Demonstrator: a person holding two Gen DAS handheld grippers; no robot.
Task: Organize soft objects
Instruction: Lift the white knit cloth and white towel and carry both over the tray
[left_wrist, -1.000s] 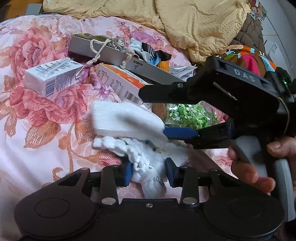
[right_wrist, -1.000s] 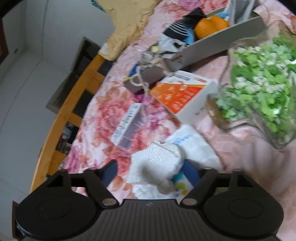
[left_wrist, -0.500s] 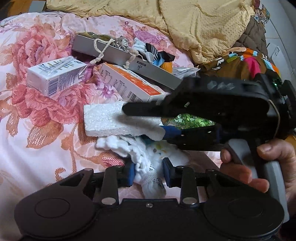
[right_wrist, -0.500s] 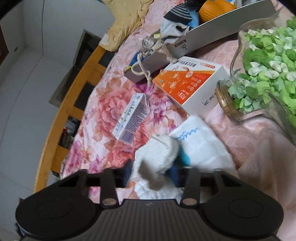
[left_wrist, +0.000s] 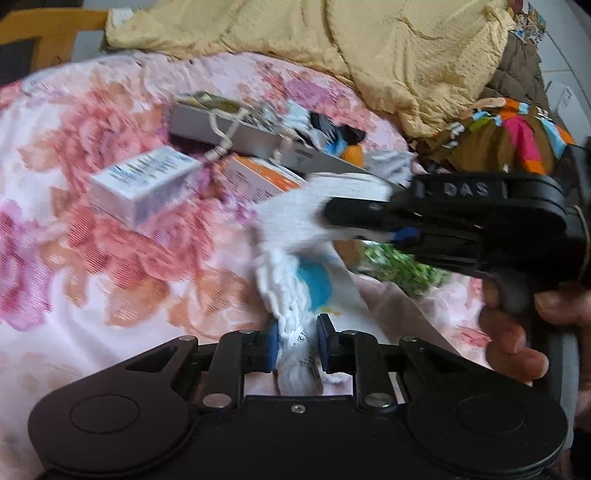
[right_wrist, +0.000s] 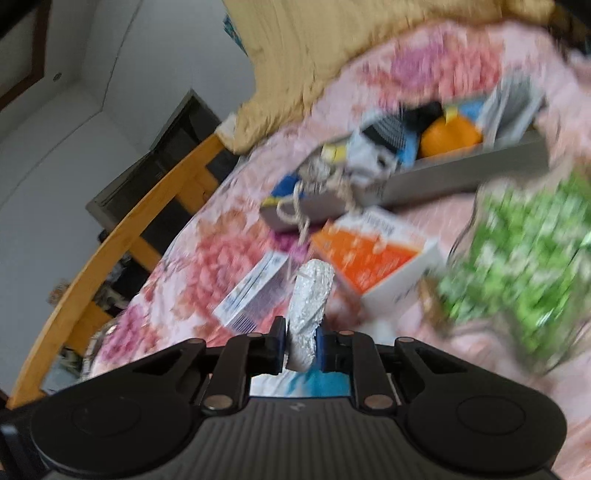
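Blue and white box (left_wrist: 144, 184): it lies on the flowered bedcover (left_wrist: 74, 258), far ahead and to the left of the left fingers.
Grey tray (left_wrist: 236, 134): it lies beyond that box, with socks and an orange thing inside.
Orange box (right_wrist: 369, 254): just ahead and to the right of the right fingers.
Left gripper (left_wrist: 295, 345): its jaws have just been closing and now they squeeze the white bag (left_wrist: 295, 295), which has a blue print; the bag stretches forward from the fingers.
Right gripper (right_wrist: 301, 345): its jaws have just been closing too; they clench the end of a white foam block (right_wrist: 310, 295), which sticks forward between the pads, above the bed.
Jar of green bits (right_wrist: 524, 266): to the right of the right fingers, blurred.
Hand (left_wrist: 517, 332): it holds the handle of the right gripper.
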